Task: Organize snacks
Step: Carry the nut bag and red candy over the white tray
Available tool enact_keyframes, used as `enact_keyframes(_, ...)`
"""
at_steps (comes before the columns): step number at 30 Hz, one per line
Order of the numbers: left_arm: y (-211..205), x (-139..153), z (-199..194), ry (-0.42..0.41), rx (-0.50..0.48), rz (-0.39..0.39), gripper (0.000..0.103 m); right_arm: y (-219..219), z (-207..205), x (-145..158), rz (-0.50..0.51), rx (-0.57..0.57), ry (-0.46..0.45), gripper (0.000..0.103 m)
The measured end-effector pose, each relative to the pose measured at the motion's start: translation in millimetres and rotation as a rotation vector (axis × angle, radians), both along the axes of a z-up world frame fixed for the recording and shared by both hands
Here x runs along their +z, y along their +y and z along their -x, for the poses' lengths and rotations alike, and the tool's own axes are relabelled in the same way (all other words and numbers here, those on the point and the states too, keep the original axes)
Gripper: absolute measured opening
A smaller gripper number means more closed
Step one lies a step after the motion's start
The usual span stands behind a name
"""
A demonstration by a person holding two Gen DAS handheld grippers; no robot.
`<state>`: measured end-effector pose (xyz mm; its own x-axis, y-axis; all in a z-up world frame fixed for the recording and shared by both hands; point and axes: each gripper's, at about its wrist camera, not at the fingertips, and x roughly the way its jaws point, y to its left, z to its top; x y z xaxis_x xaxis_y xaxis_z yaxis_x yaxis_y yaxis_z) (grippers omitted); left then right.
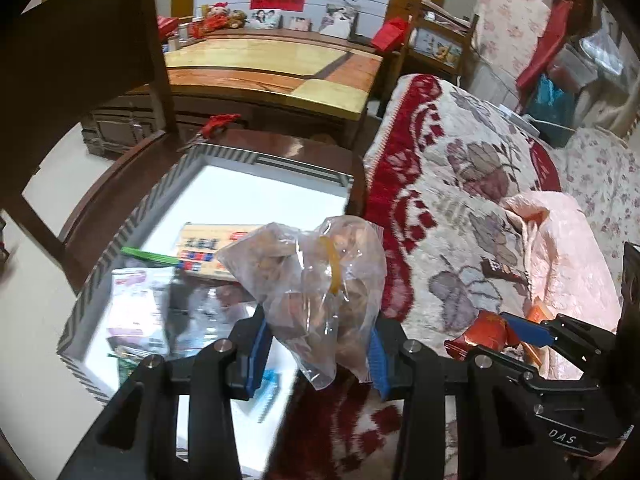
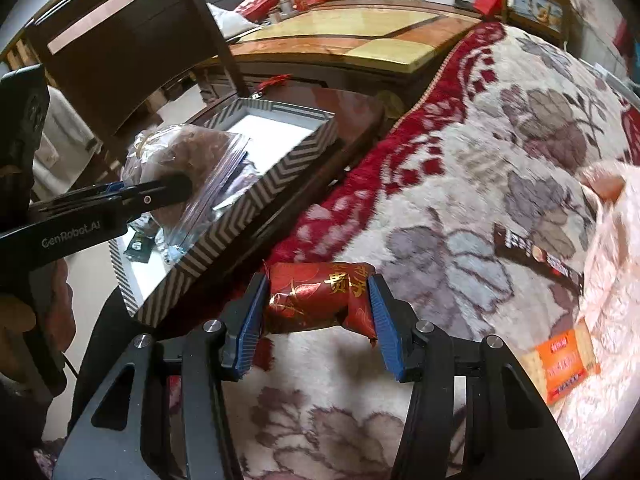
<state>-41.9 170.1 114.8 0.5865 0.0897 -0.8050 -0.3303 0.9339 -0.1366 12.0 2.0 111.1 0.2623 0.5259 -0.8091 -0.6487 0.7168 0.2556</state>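
- Clear plastic bag (image 1: 316, 292) of brown snacks, pinched between the left gripper (image 1: 320, 354) pads, hangs over the striped box (image 1: 132, 220) edge.
- Red wrapped snack (image 2: 320, 296) is clamped in the right gripper (image 2: 318, 322), seemingly just above the floral blanket (image 2: 460, 184).

wooden table (image 1: 272, 64), floral blanket (image 1: 472, 168), dark chair (image 2: 132, 52)

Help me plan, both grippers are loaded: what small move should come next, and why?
Probably ease the left gripper forward and lower the clear bag into the chevron box. Its pads pinch the bag above the box's near corner; the right gripper holds its red packet over the blanket.
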Motion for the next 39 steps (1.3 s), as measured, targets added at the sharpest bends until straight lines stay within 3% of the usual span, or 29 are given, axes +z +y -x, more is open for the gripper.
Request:
enact_keyframes(18, 67.7, -5.1, 31.0, 0.007, 0.143, 0.011, 0.044, 79.1, 2.0, 15.9, 0.016, 0.147, -0.035, 0.050)
enact_keyframes(39, 101.1, -27.0, 40.7, 0.046, 0.214, 0.035, 0.044, 149.2, 7.0, 4.7, 0.053, 0.274, -0.017, 0.050)
